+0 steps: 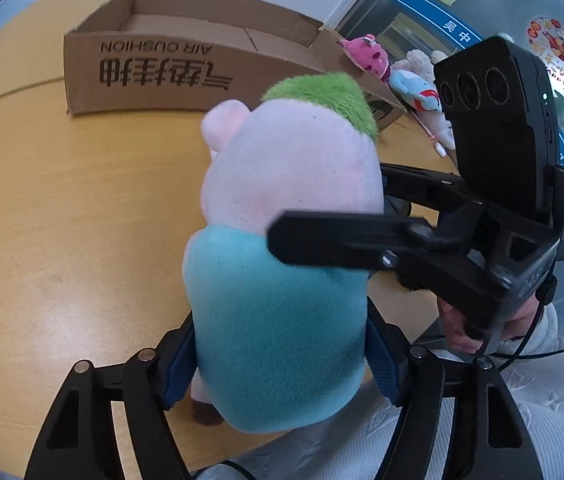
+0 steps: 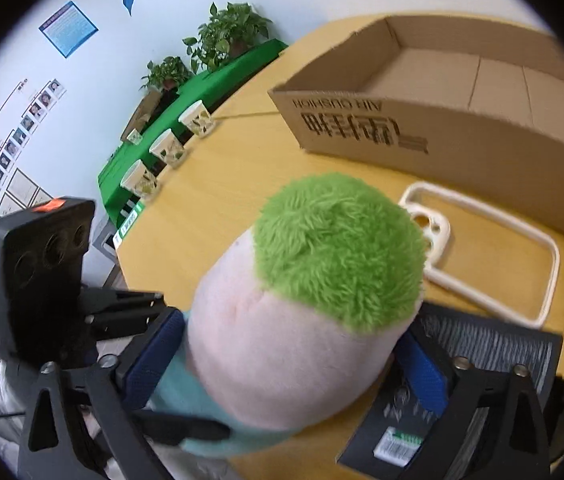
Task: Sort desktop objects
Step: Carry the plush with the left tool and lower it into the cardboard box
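Note:
A plush toy (image 1: pixel 282 300) with a pink head, a green tuft and a teal body stands on the wooden table (image 1: pixel 62 220). My left gripper (image 1: pixel 280 364) has its blue pads pressed on both sides of the teal body. In the right wrist view the same plush toy (image 2: pixel 282 340) shows its head from above. My right gripper (image 2: pixel 288 356) straddles that head, its pads close beside it without squeezing. An open cardboard box (image 1: pixel 162 76), printed "AIR CUSHION", lies behind the toy; the box (image 2: pixel 442 140) holds nothing I can see.
A white phone case (image 2: pixel 482 209) and a black ribbed package (image 2: pixel 482 344) lie right of the toy. More plush toys (image 1: pixel 386 64) sit beyond the box's right end. Paper cups (image 2: pixel 198 120) line a green side table with plants (image 2: pixel 226 36). A hand (image 1: pixel 458 328) holds the right tool.

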